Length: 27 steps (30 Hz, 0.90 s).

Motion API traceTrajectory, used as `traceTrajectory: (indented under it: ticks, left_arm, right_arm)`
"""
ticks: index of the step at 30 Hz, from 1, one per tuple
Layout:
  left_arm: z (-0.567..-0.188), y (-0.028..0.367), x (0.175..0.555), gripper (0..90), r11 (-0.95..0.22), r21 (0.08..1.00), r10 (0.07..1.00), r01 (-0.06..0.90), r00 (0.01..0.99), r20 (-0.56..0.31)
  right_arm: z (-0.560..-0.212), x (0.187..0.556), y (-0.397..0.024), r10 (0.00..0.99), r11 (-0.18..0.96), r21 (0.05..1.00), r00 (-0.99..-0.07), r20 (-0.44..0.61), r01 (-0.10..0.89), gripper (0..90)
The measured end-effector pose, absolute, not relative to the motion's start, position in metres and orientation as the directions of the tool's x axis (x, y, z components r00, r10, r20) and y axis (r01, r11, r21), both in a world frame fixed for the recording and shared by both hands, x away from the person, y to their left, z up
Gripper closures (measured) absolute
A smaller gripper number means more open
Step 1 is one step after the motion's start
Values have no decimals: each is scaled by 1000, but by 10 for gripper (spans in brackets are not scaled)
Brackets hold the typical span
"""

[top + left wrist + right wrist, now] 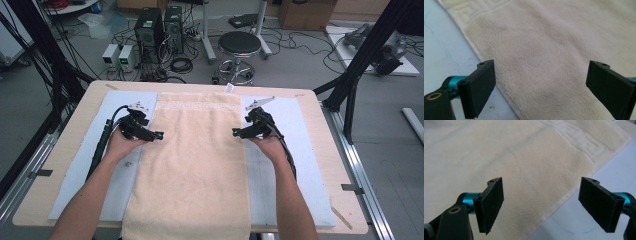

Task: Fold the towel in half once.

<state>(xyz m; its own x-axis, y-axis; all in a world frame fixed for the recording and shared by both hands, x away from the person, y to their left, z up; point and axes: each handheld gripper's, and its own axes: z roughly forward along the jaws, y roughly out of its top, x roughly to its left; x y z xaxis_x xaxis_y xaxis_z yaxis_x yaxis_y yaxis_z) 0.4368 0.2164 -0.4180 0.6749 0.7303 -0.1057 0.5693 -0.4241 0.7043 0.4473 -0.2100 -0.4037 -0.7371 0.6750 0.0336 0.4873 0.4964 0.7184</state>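
Note:
A cream towel (195,150) lies flat and lengthwise down the middle of the table, its patterned border at the far end. My left gripper (159,135) hovers over the towel's left edge, jaws open and pointing inward. In the left gripper view the towel (544,50) spreads between and beyond the wide-apart black jaws of my left gripper (544,87), nothing pinched. My right gripper (236,132) sits at the towel's right edge, also pointing inward. Its own view shows my right gripper (549,205) open, with the towel's edge (554,210) running between the jaws.
A pale blue mat (85,165) covers the wooden table (325,125) under the towel, showing on both sides. The towel's near end hangs over the table's front edge. A stool (239,47), computer towers and cables stand on the floor beyond.

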Motion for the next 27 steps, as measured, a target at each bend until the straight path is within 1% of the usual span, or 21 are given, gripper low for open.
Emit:
traceTrajectory:
  ticks: [1, 3, 5, 7, 8, 9, 12, 13, 14, 15, 16, 17, 18, 19, 21, 22, 24, 27]
  left_arm:
    - [-421, 216, 437, 103, -422, 697, 733, 580, 671, -114]
    - [-425, 215, 438, 107, -433, 680, 737, 591, 667, -110]
    - [-428, 214, 437, 116, -426, 685, 744, 591, 660, -107]
    - [-432, 214, 436, 155, -438, 674, 739, 595, 665, -107]
    - [-434, 213, 436, 158, -443, 665, 744, 601, 660, -101]
    - [-434, 212, 435, 163, -440, 675, 747, 593, 658, -91]
    - [-434, 213, 435, 221, -437, 676, 761, 593, 645, -74]
    - [-433, 214, 433, 263, -438, 682, 767, 586, 639, -57]
    - [-433, 215, 432, 333, -442, 688, 771, 576, 636, -37]
    - [-433, 217, 432, 414, -441, 689, 773, 574, 634, -33]
    - [-433, 218, 432, 474, -430, 692, 780, 580, 624, -38]
    - [-433, 217, 432, 496, -434, 690, 784, 579, 620, -28]
    - [-433, 216, 431, 537, -433, 691, 788, 579, 615, -22]
    - [-433, 215, 431, 565, -427, 694, 791, 580, 612, -25]
    - [-433, 214, 431, 654, -414, 694, 794, 588, 607, -40]
    - [-432, 214, 432, 714, -414, 693, 790, 590, 611, -48]
    - [-432, 213, 432, 799, -407, 692, 787, 596, 614, -66]
    - [-431, 215, 432, 837, -401, 692, 783, 600, 617, -81]
  right_arm:
    - [-408, 448, -211, 676, 494, 715, -735, 42, 495, 204]
    - [-415, 448, -212, 680, 490, 713, -732, 47, 501, 247]
    - [-422, 447, -212, 681, 499, 700, -731, 48, 511, 276]
    - [-428, 447, -210, 681, 504, 696, -731, 44, 511, 304]
    - [-430, 447, -209, 677, 508, 692, -734, 47, 513, 326]
    - [-432, 446, -208, 676, 511, 689, -735, 47, 513, 339]
    - [-438, 446, -206, 681, 506, 680, -730, 63, 531, 409]
    - [-438, 446, -207, 690, 501, 683, -722, 56, 532, 439]
    - [-438, 446, -208, 692, 500, 684, -720, 54, 532, 465]
    - [-437, 446, -208, 696, 500, 679, -716, 53, 537, 495]
    - [-436, 446, -207, 694, 511, 677, -719, 39, 530, 515]
    - [-436, 446, -206, 692, 516, 672, -721, 38, 531, 549]
    - [-435, 446, -205, 685, 522, 668, -728, 43, 530, 600]
    - [-435, 445, -203, 683, 522, 666, -729, 48, 533, 627]
    - [-434, 446, -203, 674, 521, 664, -736, 65, 535, 690]
    - [-434, 446, -203, 669, 522, 663, -740, 73, 538, 732]
    - [-434, 446, -202, 658, 521, 659, -747, 95, 543, 819]
    - [-432, 445, -201, 646, 533, 653, -757, 95, 538, 843]
